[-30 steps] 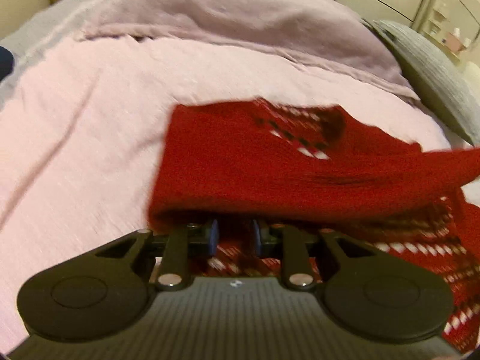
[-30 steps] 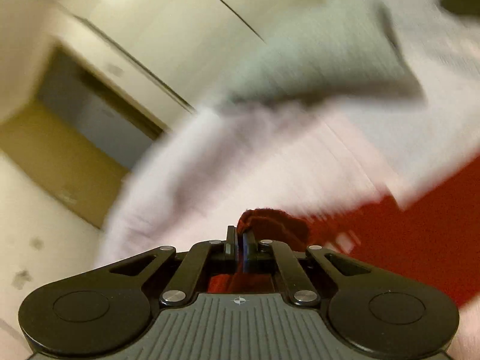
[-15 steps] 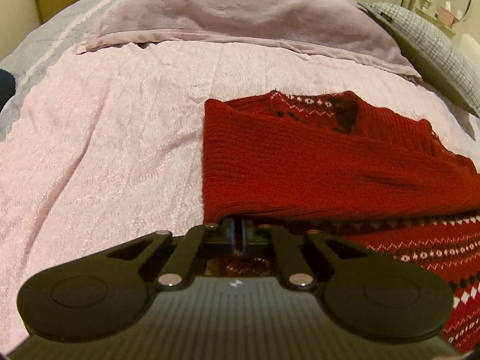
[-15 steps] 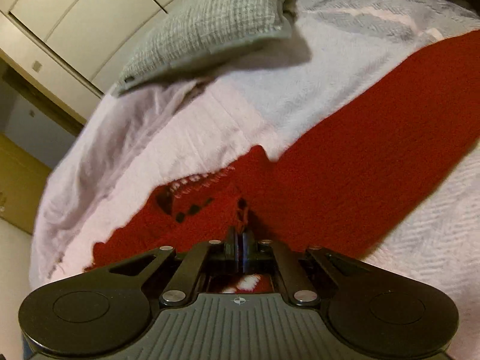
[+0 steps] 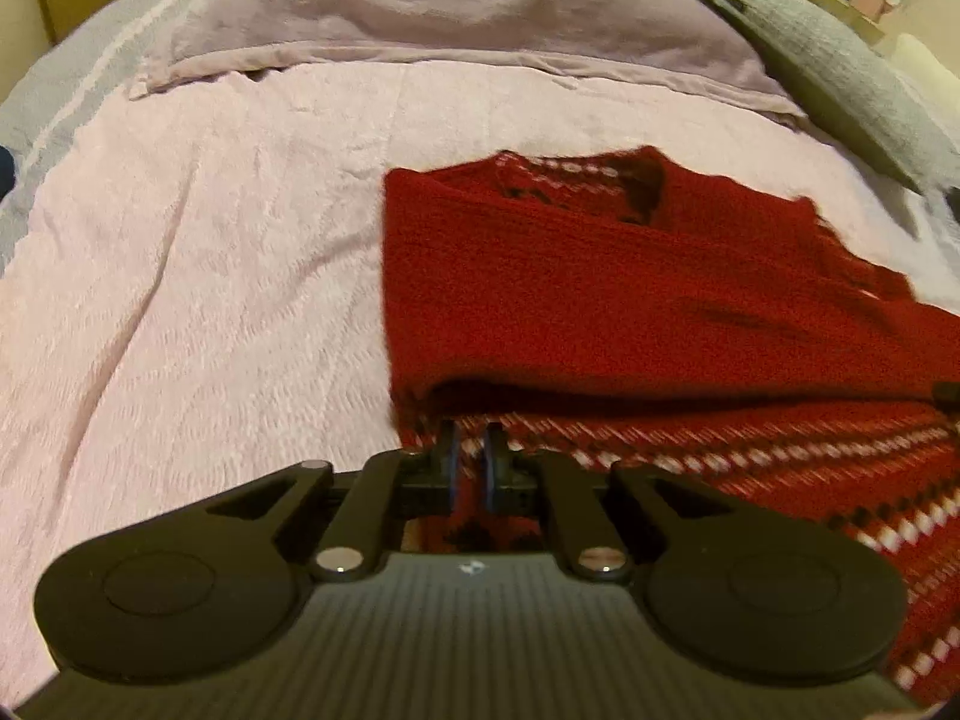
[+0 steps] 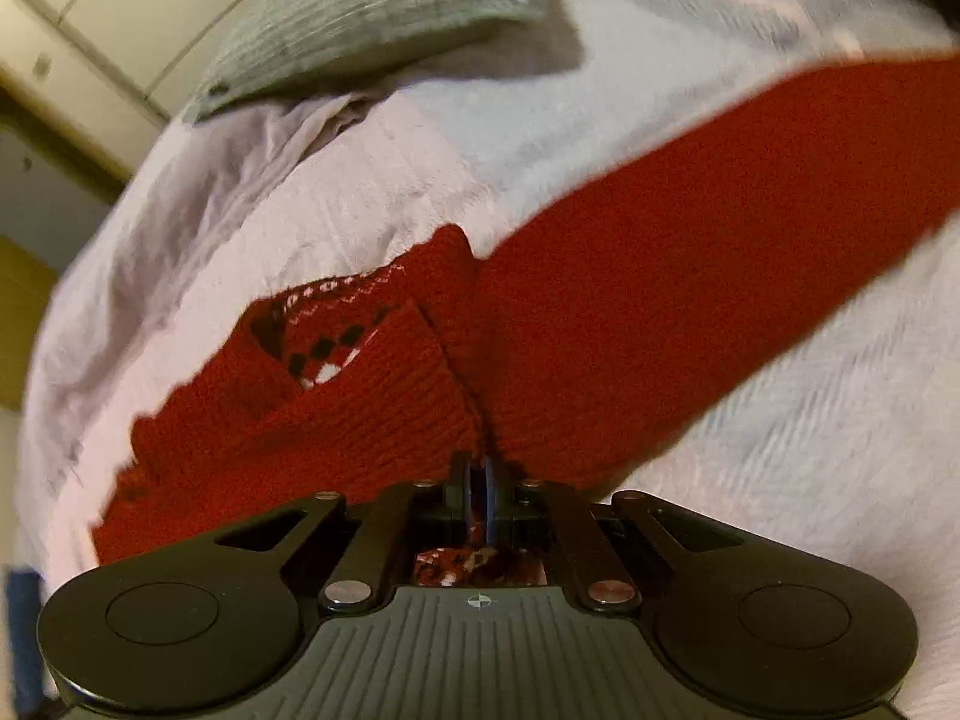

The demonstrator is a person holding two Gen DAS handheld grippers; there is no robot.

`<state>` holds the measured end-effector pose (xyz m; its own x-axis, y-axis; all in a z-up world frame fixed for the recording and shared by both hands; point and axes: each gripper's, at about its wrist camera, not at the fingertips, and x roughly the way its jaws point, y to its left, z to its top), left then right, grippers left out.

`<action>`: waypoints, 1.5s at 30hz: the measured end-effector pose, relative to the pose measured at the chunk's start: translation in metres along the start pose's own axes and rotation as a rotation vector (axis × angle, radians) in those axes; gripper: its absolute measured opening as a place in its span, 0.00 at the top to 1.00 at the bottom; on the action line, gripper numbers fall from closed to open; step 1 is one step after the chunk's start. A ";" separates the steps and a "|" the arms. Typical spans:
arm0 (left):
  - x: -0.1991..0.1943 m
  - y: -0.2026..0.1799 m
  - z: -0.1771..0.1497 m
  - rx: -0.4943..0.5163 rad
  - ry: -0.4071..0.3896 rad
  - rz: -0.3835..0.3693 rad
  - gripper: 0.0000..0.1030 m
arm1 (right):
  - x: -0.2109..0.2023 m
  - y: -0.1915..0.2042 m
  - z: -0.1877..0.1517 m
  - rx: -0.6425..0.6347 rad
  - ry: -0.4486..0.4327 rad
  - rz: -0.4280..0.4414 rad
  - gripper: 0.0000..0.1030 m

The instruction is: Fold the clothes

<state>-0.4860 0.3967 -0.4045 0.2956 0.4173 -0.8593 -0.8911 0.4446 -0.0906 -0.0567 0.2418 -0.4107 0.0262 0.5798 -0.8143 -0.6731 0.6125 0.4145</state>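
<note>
A red knitted sweater (image 5: 630,300) with a white and black pattern lies on the pink bedspread (image 5: 210,270), its top part folded over the patterned body. My left gripper (image 5: 471,450) hovers at the sweater's near left edge with its jaws a small way apart and nothing between the tips. In the right wrist view the sweater (image 6: 600,330) lies with one sleeve stretched out to the right. My right gripper (image 6: 479,480) is shut on the sweater's red fabric at the base of that sleeve.
A mauve pillow (image 5: 450,6) lies across the head of the bed. A grey knitted cushion (image 5: 840,60) sits at the right; it also shows in the right wrist view (image 6: 384,12). White wardrobe doors (image 6: 90,30) stand behind the bed.
The folded sweater part has been laid down flat on the body. My left gripper went from shut to slightly open and let go of the fabric. My right gripper stays shut on the sweater.
</note>
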 end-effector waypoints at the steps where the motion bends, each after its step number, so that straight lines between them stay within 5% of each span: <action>1: -0.007 0.000 0.000 -0.006 0.006 -0.012 0.93 | -0.006 0.005 0.002 -0.038 -0.028 -0.007 0.94; 6: -0.024 -0.011 0.012 -0.023 -0.082 -0.018 0.93 | -0.015 0.030 0.000 -0.242 -0.129 -0.001 0.94; 9: -0.001 -0.016 0.026 -0.070 -0.113 0.013 0.75 | 0.012 0.024 -0.001 -0.223 -0.036 -0.006 0.93; 11: 0.025 -0.018 0.029 -0.079 -0.063 0.043 0.77 | 0.031 0.014 -0.001 -0.171 0.067 -0.021 0.93; 14: 0.043 -0.025 0.034 -0.075 -0.012 0.088 0.77 | 0.013 -0.014 0.012 -0.036 0.060 0.068 0.78; 16: 0.031 -0.034 0.037 -0.067 -0.039 0.081 0.77 | -0.007 -0.045 0.023 0.069 0.029 0.108 0.50; 19: 0.021 -0.044 0.040 -0.096 -0.043 0.050 0.76 | -0.039 -0.106 0.042 0.247 -0.054 0.117 0.49; 23: 0.023 -0.055 0.051 -0.116 -0.038 0.004 0.75 | -0.071 -0.197 0.058 0.493 -0.159 0.004 0.49; 28: 0.027 -0.076 0.063 -0.155 -0.057 -0.079 0.75 | -0.093 -0.270 0.068 0.688 -0.311 -0.013 0.49; 34: 0.027 -0.093 0.072 -0.143 -0.072 -0.148 0.75 | -0.073 -0.320 0.067 0.925 -0.379 0.157 0.49; 36: 0.027 -0.091 0.072 -0.150 -0.069 -0.153 0.75 | -0.067 -0.318 0.073 0.901 -0.370 0.146 0.49; 39: 0.024 -0.079 0.070 -0.186 -0.066 -0.163 0.75 | -0.069 -0.304 0.087 0.809 -0.365 0.094 0.95; 42: 0.016 -0.062 0.064 -0.239 -0.069 -0.181 0.75 | -0.086 -0.253 0.105 0.601 -0.435 0.088 0.96; 45: 0.007 -0.041 0.057 -0.302 -0.069 -0.196 0.75 | -0.107 -0.160 0.120 0.280 -0.479 0.103 0.96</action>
<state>-0.4280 0.4269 -0.3777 0.4845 0.4045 -0.7756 -0.8735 0.2715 -0.4041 0.1374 0.1460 -0.3407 0.3472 0.7836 -0.5152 -0.4702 0.6208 0.6274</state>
